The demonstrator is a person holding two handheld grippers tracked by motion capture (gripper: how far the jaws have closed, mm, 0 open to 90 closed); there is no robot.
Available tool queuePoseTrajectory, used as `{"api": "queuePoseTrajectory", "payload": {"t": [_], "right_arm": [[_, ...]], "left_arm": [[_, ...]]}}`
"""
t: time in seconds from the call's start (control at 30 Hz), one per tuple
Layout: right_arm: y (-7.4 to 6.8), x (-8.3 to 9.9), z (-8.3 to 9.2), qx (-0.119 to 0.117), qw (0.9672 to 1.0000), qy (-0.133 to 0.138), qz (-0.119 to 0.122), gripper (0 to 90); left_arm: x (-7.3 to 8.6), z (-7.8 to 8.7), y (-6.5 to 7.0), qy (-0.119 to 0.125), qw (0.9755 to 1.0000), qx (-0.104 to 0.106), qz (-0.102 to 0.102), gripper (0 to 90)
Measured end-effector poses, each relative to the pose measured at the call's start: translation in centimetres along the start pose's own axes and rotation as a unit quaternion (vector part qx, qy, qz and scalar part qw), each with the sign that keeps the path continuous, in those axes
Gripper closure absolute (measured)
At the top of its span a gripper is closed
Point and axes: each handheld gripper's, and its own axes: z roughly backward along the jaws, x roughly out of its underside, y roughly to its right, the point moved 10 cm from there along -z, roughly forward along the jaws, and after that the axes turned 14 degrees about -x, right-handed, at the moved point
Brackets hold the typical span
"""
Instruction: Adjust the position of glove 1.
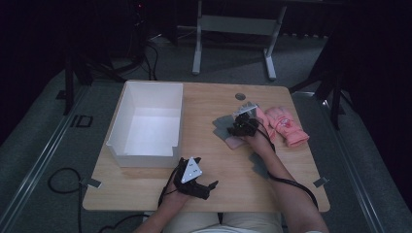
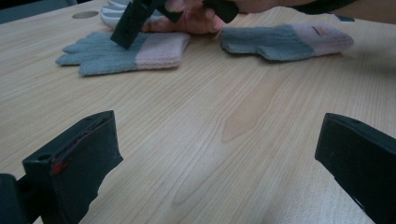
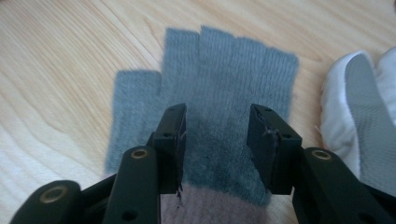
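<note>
From above I see my right gripper (image 1: 241, 125) lowered over a grey glove (image 1: 224, 127) with a pink cuff, which lies flat on the wooden table (image 1: 145, 187); my right forearm reaches in from the bottom edge and angles forward to it. The right gripper view adds what the high view cannot: the jaws are half-open and straddle the palm of the grey glove (image 3: 219, 116), its fingers pointing away from the tips, with the pads not yet pressing the knit. A white glove (image 3: 359, 116) lies just beside the jaws on one side. From the left gripper view I see a second grey glove (image 2: 285, 42) lying apart from the first. In the high view a pair of pink gloves (image 1: 284, 124) rests just beyond the right gripper. My left gripper (image 1: 204, 187) sits near the table's near edge, hand curled around it, jaws spread wide with nothing between them, just in front of a white box (image 1: 127, 104).
</note>
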Motion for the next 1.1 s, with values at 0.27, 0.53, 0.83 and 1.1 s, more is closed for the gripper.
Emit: {"api": "queuePoseTrajectory", "payload": {"t": [0.27, 0.53, 0.83, 1.1], "right_arm": [[-0.6, -0.1, -0.5, 0.006, 0.9992, -0.026, -0.03, 81.7], [-3.6, -1.6, 2.9, -0.001, 0.9955, 0.037, -0.087, 85.1], [-10.0, -3.0, 8.9, -0.005, 0.9811, 0.145, -0.129, 85.1], [-13.0, -0.5, 9.6, 0.022, 0.9774, 0.144, -0.154, 85.1]], "left_arm": [[0.0, 0.0, 0.0, 0.0, 1.0, -0.001, 0.0, 0.0], [0.0, 0.0, 0.0, 0.0, 1.0, -0.005, -0.003, 0.0], [0.0, 0.0, 0.0, -0.002, 1.0, -0.008, -0.006, 0.0], [0.0, 0.0, 0.1, 0.0, 0.9999, -0.008, -0.012, 0.0]]}}
